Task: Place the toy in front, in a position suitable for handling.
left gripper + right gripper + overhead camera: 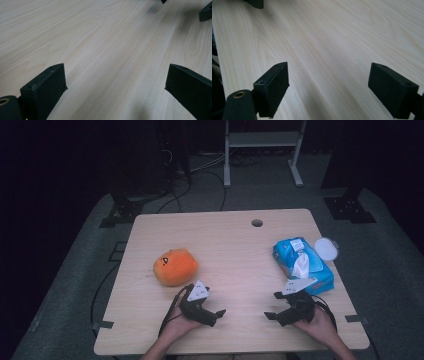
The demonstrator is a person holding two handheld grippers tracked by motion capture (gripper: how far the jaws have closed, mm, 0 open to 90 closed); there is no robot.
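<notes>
Your left gripper (216, 307) and right gripper (273, 306) rest low, jaws wide apart, empty, pointing toward each other.

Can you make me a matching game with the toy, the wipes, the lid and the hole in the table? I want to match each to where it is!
Things:
1. plush toy
2. wipes pack
3. white lid
4. hole

Places:
A. beside the far end of the blue pack, near the table's right edge
B. near the table's far edge
C. on the left, just beyond the left gripper
D. on the right, just beyond the right gripper

Pairs: 1-C, 2-D, 3-A, 4-B
</notes>
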